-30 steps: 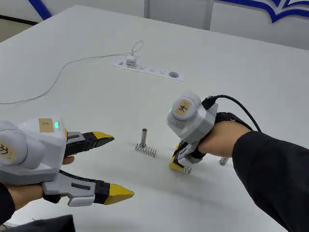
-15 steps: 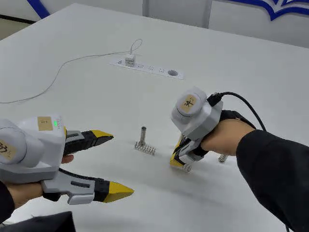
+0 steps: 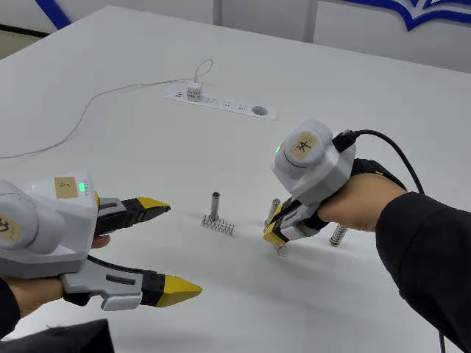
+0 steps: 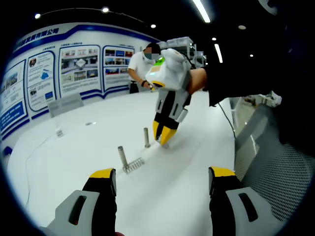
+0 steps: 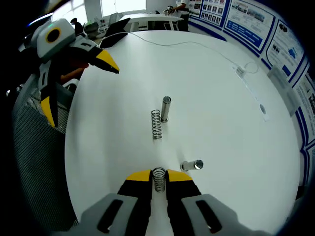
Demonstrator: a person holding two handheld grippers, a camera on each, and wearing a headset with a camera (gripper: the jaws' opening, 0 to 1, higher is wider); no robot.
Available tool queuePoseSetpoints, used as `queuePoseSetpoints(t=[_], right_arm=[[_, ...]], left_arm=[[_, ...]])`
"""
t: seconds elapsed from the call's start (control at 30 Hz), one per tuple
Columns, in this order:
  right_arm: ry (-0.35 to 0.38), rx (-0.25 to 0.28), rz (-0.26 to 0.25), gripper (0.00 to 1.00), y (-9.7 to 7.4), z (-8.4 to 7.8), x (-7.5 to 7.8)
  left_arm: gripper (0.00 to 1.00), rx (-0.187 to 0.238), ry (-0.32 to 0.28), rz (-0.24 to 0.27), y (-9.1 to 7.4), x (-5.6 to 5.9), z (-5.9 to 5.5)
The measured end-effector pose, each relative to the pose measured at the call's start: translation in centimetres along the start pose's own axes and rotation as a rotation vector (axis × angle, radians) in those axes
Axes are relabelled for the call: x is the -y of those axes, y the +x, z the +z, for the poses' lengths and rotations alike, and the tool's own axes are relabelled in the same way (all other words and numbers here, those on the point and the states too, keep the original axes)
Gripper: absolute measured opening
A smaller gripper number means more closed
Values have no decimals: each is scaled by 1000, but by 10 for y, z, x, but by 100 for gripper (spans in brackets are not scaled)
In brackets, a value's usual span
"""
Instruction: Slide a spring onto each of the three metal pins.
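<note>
Okay, got a small coiled steel spring (image 5: 158,181) clamped tight in the yellow-tipped right gripper (image 3: 275,239), mid white desk (image 3: 132,147), just beside a short upright metal pin (image 3: 273,212). Holding the left gripper (image 3: 173,248) spread wide near the front edge. Spotting another loose spring (image 3: 219,225) flat beside a second pin (image 3: 214,205).

bright even overhead light, soft shadows; gripper views bend at the edges.

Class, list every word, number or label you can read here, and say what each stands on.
Tan square cap sticker on the right gripper: dark mark, too blurred to read.
Tan square top sticker on the left gripper: unreadable.
Blue-and-white wall posters: print too small.
</note>
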State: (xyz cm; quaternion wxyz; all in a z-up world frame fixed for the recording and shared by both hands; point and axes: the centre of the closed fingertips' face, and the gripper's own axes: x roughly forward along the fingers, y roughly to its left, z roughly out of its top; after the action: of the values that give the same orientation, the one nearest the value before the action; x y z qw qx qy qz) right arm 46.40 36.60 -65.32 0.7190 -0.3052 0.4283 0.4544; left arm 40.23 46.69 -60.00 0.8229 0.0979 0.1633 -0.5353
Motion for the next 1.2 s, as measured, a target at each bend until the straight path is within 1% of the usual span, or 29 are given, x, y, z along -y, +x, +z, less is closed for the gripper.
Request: queuePoseSetpoints(t=[0.23, 0.53, 0.7, 0.87, 1.07, 1.2], right_arm=[[10, 7, -7, 12, -5, -1, 1], [14, 24, -17, 12, -14, 2, 2], [23, 39, -15, 12, -24, 7, 2], [31, 59, -18, 12, -36, 12, 4], [34, 83, -42, 12, -56, 20, 12], [34, 95, -58, 12, -63, 24, 17]], left_arm=[[78, 0, 3, 2, 0, 0, 1], [78, -2, 4, 2, -1, 0, 0], [78, -1, 4, 3, -1, -1, 1], [78, 3, 2, 6, -1, -1, 1], [78, 7, 1, 8, -1, -2, 2], [78, 7, -1, 9, -1, -2, 2]])
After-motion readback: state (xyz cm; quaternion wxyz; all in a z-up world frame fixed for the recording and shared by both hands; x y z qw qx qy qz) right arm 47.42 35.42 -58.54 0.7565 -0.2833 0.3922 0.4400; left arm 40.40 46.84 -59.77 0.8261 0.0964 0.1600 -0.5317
